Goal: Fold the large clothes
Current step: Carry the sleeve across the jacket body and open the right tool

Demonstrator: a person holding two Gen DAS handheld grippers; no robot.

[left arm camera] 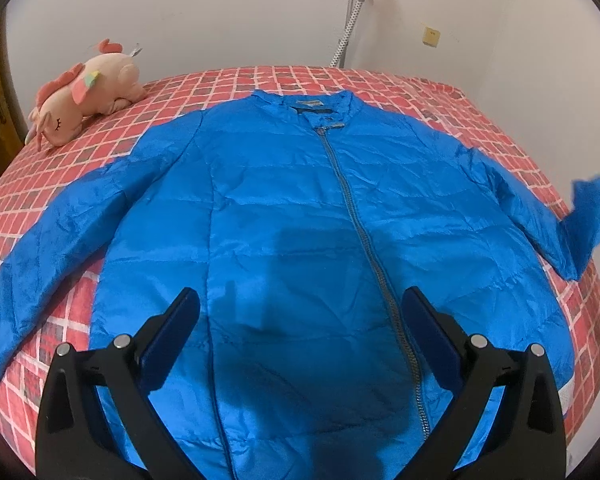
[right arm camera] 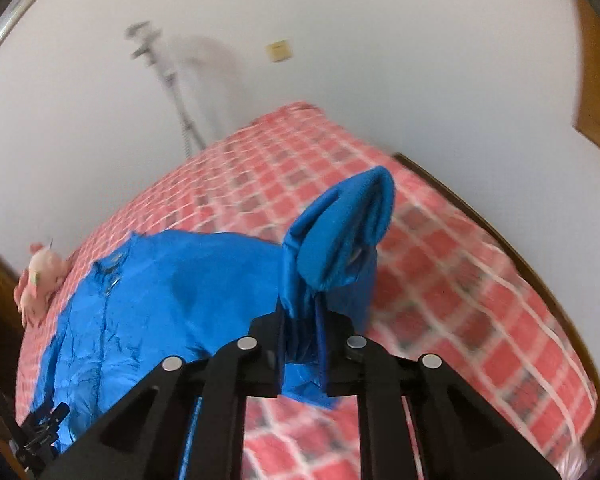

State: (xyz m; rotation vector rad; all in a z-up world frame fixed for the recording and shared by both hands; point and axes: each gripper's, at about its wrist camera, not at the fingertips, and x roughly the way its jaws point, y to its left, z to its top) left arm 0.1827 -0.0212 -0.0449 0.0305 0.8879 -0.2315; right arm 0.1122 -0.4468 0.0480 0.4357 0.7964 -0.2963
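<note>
Bedding in red check covers the bed (left arm camera: 400, 84), and on it the blue jacket (left arm camera: 284, 200) lies face up and zipped, filling the middle of the left wrist view with its collar toward the upper centre. Its one sleeve (left arm camera: 52, 232) runs flat to the lower left of that frame; the other sleeve (right arm camera: 336, 240) is lifted off the bed, so the step in hand looks like the first fold, sleeve over body.

Next, I judge, that sleeve needs carrying across toward the zip (left arm camera: 364, 240) and laying flat before release, without dragging the body along.

At the bottom of its own view the left tool (left arm camera: 300, 304) hangs over the lower front of the jacket, jaws spread, nothing between them. The right tool (right arm camera: 302, 320) is pressed together on the sleeve near its cuff, which stands up above the jaws.

Only the right wrist view shows that pinch; the left view gives just a blurred blue end at its right edge, probably the same cuff. Only the left view shows the flat sleeve clearly, and the pink plush toy (left arm camera: 88, 92) at upper left.
</note>
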